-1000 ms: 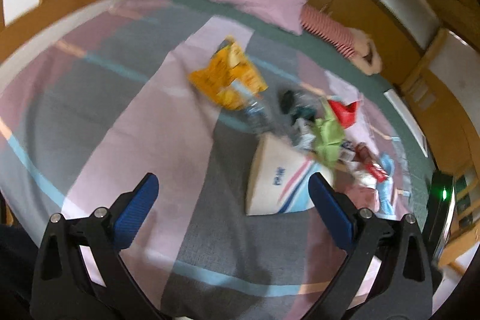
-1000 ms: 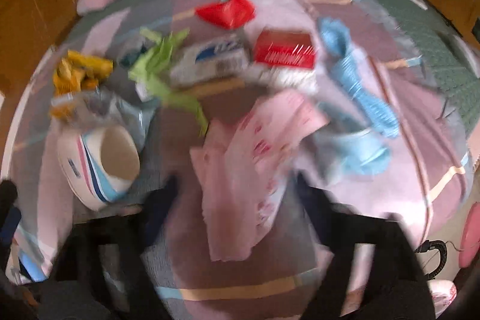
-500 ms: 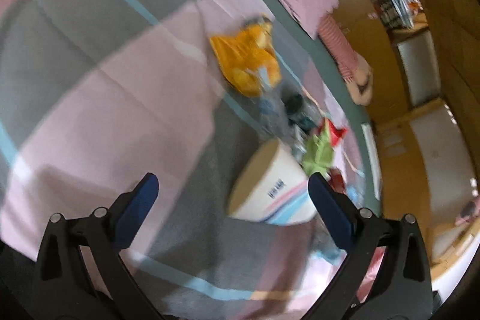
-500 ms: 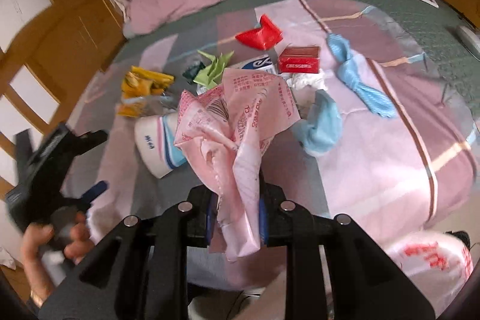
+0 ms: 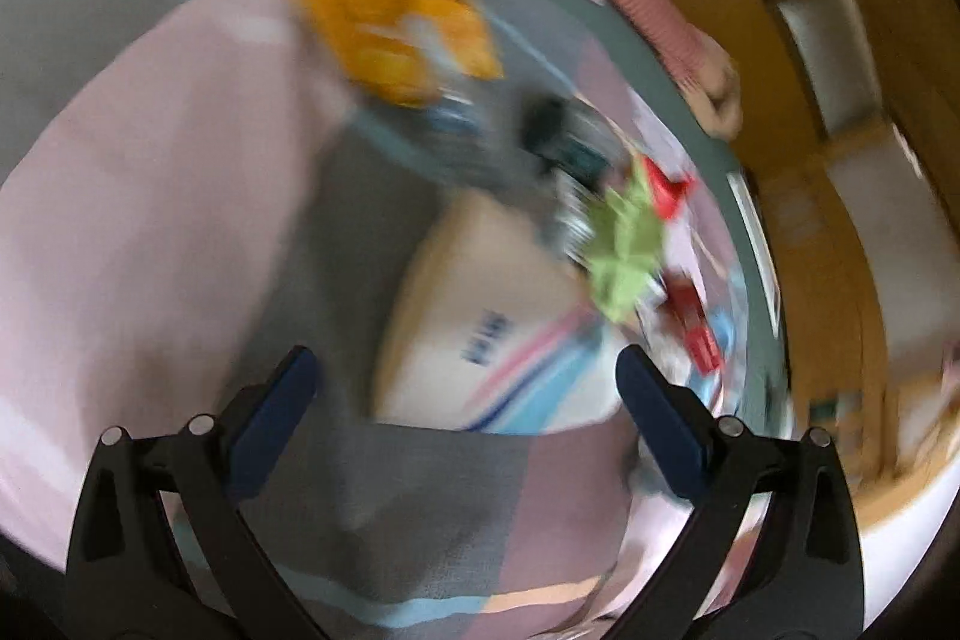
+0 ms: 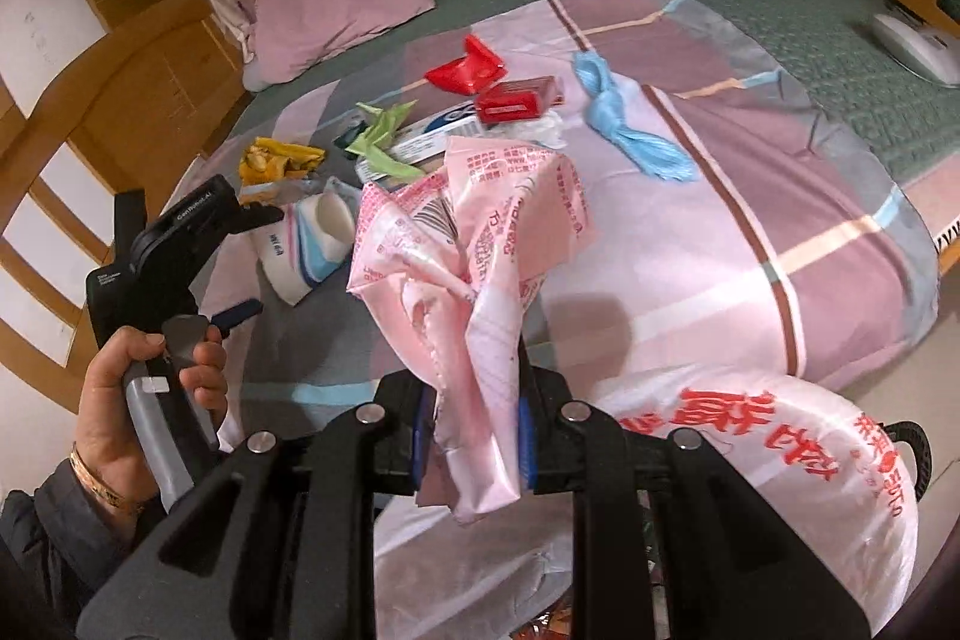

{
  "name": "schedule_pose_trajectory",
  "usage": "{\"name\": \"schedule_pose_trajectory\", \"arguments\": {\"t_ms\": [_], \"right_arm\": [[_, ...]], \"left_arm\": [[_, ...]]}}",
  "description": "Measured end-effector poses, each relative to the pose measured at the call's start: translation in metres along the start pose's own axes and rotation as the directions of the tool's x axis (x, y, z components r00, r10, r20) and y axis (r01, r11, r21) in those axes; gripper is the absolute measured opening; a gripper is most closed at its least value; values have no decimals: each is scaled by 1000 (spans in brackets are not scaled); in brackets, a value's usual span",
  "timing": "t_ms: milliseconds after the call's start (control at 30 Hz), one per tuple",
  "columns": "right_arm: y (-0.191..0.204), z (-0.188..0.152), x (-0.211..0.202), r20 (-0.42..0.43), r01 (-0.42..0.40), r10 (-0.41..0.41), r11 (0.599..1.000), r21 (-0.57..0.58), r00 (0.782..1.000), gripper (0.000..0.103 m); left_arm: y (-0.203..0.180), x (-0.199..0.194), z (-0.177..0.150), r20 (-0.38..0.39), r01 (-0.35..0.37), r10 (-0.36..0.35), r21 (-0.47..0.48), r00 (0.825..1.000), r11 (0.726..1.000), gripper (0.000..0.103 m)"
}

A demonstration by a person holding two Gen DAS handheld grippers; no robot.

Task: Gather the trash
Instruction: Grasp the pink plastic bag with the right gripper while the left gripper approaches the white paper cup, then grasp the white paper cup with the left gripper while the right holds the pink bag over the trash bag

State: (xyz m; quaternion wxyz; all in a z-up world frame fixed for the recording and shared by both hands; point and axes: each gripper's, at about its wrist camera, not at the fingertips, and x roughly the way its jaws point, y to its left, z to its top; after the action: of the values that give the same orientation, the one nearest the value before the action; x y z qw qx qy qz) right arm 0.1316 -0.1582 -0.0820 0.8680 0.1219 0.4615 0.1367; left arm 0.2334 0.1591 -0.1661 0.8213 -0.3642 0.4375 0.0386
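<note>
The right gripper (image 6: 471, 439) has its fingers clamped on a crumpled pink wrapper (image 6: 474, 250), lifted clear of the bed (image 6: 690, 244) so the loose sheet hangs free instead of dragging over the other litter. Just below and to its right, at the bed's edge, a white bag (image 6: 768, 436) with red print lies bulging — likely the collection sack, which would explain why the wrapper is held over this side.

The left gripper (image 5: 468, 388) is open and empty, fingers spread wide around a white cup (image 5: 480, 334) tipped on its side; the pads do not touch it. The spread seems meant for the cup's broad body. Beyond it, blurred, lie a yellow packet (image 5: 396, 22), green paper (image 5: 624, 238) and red scraps (image 5: 666, 184) — still to collect.
</note>
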Motion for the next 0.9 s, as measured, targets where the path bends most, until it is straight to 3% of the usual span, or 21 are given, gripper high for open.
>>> {"name": "schedule_pose_trajectory", "arguments": {"t_ms": [33, 67, 133, 167, 267, 467, 600, 633, 733, 767, 800, 833, 867, 900], "right_arm": [[-2, 0, -1, 2, 0, 0, 1000, 6, 1000, 23], [-3, 0, -2, 6, -3, 3, 1000, 10, 1000, 23], [-4, 0, -5, 14, -3, 3, 1000, 6, 1000, 23], [-4, -1, -6, 19, 1, -1, 1000, 1, 1000, 23], [-3, -3, -10, 31, 2, -1, 1000, -11, 1000, 23], [3, -6, -18, 59, 20, -16, 998, -57, 998, 23], [4, -7, -19, 61, 18, -14, 998, -60, 998, 23], [4, -7, -19, 59, 18, -15, 998, -60, 998, 23], [3, -8, -18, 55, 21, -18, 998, -61, 998, 23], [3, -8, -18, 53, 21, -18, 998, -63, 998, 23], [3, -8, -18, 53, 23, -20, 998, -64, 998, 23], [3, -8, -18, 54, 30, -26, 997, -68, 998, 23], [3, -9, -18, 53, 34, -30, 997, -69, 998, 23], [3, -8, -18, 53, 34, -31, 997, -69, 998, 23]], "left_arm": [[-8, 3, -2, -10, 14, -13, 54, 1000, 998, 76], [-14, 6, -4, -27, 25, -23, 98, 999, 995, 51], [-23, 9, -8, -60, 56, -47, 159, 997, 986, 26], [-25, 10, -11, -69, 69, -58, 173, 996, 982, 17], [-34, 2, -15, -42, 80, -72, 232, 997, 969, 7], [-44, -19, -22, 15, 101, -111, 317, 994, 943, 4], [-46, -17, -26, -8, 101, -104, 340, 994, 935, 4], [-47, -13, -26, -11, 82, -84, 341, 996, 936, 7], [-46, 0, -24, -31, 46, -38, 341, 999, 939, 42], [-46, 4, -23, -39, 49, -38, 337, 998, 940, 42], [-47, 5, -24, -46, 57, -44, 337, 998, 940, 39], [-48, 6, -24, -54, 72, -57, 343, 997, 937, 19], [-50, 6, -25, -56, 75, -59, 359, 997, 930, 10], [-53, 3, -26, -46, 73, -60, 378, 997, 923, 8]]}}
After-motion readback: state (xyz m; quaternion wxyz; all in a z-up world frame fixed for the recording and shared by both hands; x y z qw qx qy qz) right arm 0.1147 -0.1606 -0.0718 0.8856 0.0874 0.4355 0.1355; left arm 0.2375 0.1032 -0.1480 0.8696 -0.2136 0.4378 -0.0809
